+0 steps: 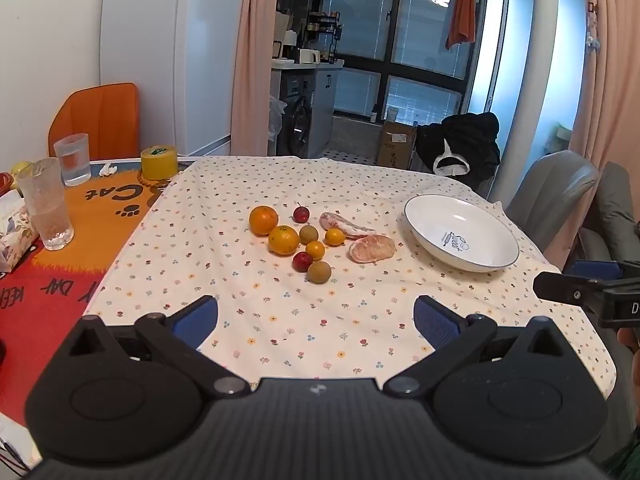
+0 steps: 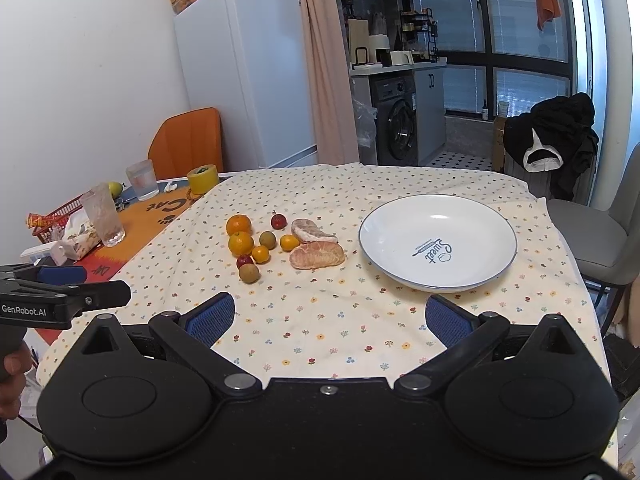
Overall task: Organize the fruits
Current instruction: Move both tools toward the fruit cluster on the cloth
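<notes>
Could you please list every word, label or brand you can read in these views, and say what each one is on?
"Sweet": inside the plate; the small print beside it is too small to read.
"GenRobot.AI": on the side of the left tool.
"Cat": on the orange mat, upside down.
"DAY": same mat, near edge; neighbouring letters are cut off.
Tape roll label: blurred.

near cloth (image 2: 320,332) bare | fruit cluster (image 2: 256,246) left | plate (image 2: 437,242) right, empty
</notes>
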A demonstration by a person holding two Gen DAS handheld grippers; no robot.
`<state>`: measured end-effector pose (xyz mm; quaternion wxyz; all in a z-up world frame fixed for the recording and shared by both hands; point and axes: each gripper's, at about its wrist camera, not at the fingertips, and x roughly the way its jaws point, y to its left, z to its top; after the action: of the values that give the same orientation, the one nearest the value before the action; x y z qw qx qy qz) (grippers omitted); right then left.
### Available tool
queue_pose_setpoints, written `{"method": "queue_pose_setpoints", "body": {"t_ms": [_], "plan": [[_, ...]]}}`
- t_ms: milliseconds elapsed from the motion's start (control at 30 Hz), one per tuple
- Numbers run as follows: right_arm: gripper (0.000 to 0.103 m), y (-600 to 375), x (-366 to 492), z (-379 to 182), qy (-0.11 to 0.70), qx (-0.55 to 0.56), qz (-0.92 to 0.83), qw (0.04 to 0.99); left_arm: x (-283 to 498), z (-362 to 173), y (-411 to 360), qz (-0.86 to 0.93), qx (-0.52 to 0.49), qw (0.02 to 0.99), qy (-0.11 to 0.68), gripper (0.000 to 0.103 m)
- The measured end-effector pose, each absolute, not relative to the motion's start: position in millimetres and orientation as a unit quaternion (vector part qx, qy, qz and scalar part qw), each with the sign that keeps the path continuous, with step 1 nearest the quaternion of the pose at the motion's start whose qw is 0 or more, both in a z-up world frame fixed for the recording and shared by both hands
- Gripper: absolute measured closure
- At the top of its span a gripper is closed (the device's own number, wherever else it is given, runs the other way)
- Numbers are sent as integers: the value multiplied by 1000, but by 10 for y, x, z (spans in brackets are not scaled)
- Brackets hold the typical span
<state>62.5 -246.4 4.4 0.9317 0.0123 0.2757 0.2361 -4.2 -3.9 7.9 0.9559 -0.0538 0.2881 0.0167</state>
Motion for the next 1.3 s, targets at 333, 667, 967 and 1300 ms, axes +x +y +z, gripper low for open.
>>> {"method": "queue_pose_setpoints", "body": {"t_ms": [333,667,967,1300], "plan": [[0,-2477,615,60,275,12,234,933,-49,104,-48,17,-52,957,286,0],[0,-2480,616,60,275,12,234,933,-54,106,-34,16,-52,957,286,0],[0,-2531,626,80,272,12,231,934,-56,122,-28,16,-51,957,285,0],[0,-2516,623,92,272,9,227,935,-58,121,-27,16,-51,957,285,0]]}}
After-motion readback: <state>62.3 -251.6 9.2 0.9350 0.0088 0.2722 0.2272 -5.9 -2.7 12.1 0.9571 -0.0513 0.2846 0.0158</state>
